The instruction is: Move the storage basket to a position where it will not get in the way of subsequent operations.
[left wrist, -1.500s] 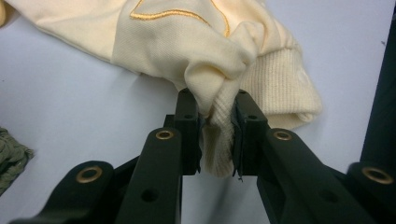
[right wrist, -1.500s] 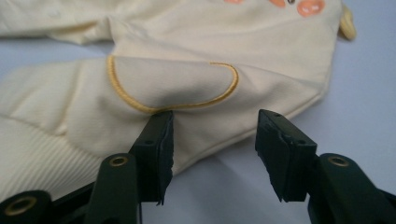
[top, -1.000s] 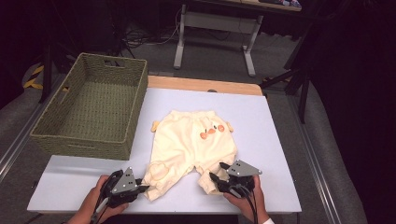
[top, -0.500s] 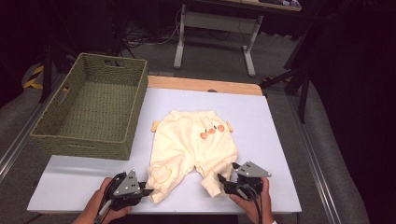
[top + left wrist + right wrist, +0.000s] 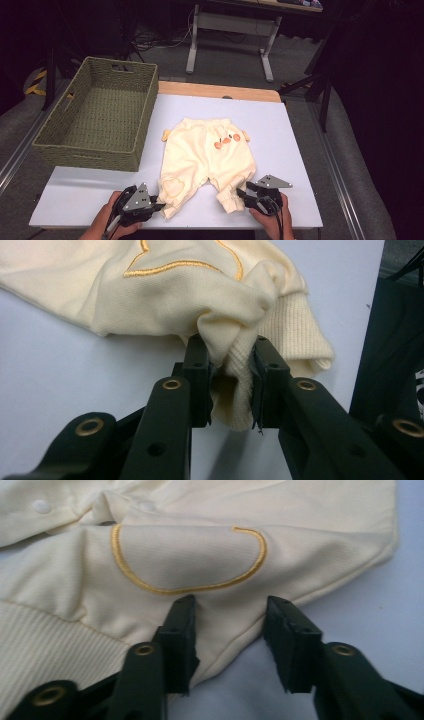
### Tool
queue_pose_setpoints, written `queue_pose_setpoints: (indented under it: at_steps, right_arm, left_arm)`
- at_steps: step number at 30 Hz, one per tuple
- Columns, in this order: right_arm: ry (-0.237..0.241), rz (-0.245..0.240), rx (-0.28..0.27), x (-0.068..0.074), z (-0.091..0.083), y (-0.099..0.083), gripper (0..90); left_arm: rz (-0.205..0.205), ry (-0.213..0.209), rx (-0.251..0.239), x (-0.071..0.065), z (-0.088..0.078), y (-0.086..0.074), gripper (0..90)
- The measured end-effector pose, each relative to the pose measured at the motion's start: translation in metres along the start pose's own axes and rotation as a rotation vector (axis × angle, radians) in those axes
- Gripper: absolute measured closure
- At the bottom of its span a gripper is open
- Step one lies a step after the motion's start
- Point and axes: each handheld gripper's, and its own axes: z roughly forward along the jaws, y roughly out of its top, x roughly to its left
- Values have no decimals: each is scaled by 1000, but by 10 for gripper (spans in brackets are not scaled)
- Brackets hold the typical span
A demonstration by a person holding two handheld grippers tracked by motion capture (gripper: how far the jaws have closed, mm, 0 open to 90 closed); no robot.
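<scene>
Cream baby trousers [image 5: 205, 150] with an orange duck print lie flat on the white table [image 5: 280, 125], legs toward the near edge. My left gripper [image 5: 159, 205] is at the left leg's end. In the left gripper view it [image 5: 227, 352] is shut on the bunched ribbed cuff [image 5: 295, 335]. My right gripper [image 5: 241, 195] is at the right leg's cuff. In the right gripper view its jaws [image 5: 230, 610] have just been closing. They still stand apart, with the flat edge of the trouser leg [image 5: 190, 555] between them, unpinched.
A woven green basket [image 5: 95, 150], with nothing in it, stands on the table's left side, close to the trousers' left edge. Bare table surface lies right of the trousers and along the near edge. Desk legs and dark floor lie beyond the far edge.
My right gripper has shifted slightly right and toward the near edge, beside the right cuff. The left gripper has stayed on the left cuff.
</scene>
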Motion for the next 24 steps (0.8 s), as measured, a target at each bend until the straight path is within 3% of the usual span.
queue_pose_setpoints:
  at_steps: [3, 6, 8, 10, 14, 16, 18, 19, 21, 24]
  right_arm:
    - [54, -5, -4, 1, 0, 0, 742]
    - [82, 16, -2, -1, 0, -1, 792]
    - [76, 2, -6, 0, -1, 0, 856]
    - [23, -42, 11, 0, -5, 0, 874]
    - [20, -31, -8, -3, -11, 0, 876]
    - [12, -3, -9, -8, -12, -2, 818]
    - [-5, 15, 1, -7, -9, -3, 693]
    - [-5, 15, 1, -7, -9, -3, 693]
    - [-43, 22, -6, -8, -6, -2, 494]
    - [-52, 47, -16, -10, -3, -3, 451]
  left_arm:
    - [6, 9, 3, -2, 1, 1, 736]
    - [4, 10, 1, -2, 1, 1, 736]
    - [3, 8, -2, -3, 2, 1, 736]
    - [1, 9, -5, -3, 2, 1, 736]
    - [0, 8, -6, -3, 2, 1, 736]
    - [-10, -1, -9, -2, 2, 1, 732]
    - [-8, 1, -8, -3, 2, 1, 731]
    - [-5, 6, -7, -3, 2, 1, 731]
    - [0, 4, -6, -3, 2, 1, 723]
    - [2, 5, -6, -4, 3, 1, 705]
